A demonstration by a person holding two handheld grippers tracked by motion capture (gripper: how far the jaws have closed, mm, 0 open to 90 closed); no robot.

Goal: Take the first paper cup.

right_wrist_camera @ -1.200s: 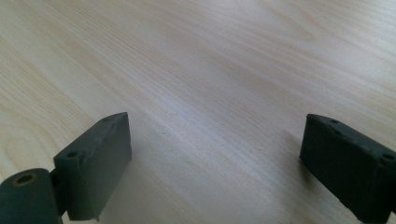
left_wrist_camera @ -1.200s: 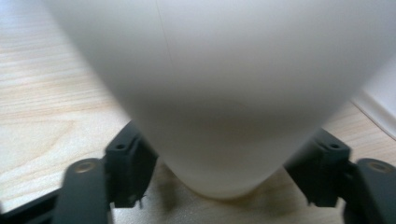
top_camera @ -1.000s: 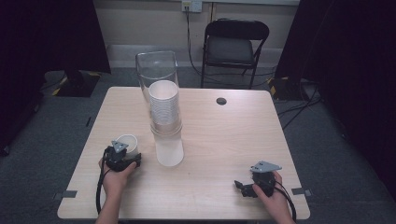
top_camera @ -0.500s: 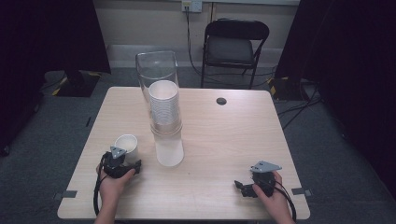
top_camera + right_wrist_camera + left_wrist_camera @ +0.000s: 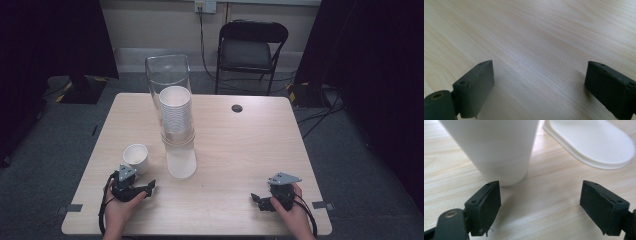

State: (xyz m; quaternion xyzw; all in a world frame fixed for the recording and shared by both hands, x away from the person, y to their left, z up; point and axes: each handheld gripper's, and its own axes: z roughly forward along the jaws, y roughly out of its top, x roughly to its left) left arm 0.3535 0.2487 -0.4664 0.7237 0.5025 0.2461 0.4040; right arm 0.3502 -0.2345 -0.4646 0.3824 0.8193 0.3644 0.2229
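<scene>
High view: a single paper cup point(image 5: 135, 156) stands upright on the table point(image 5: 240, 145), just left of the clear dispenser point(image 5: 173, 110) holding the cup stack point(image 5: 175, 112). The left gripper point(image 5: 148, 187) rests near the cup, jaws apart and empty. The right gripper point(image 5: 256, 199), well right of the dispenser, is likewise spread. Backing off straight should avoid tipping the cup.
</scene>
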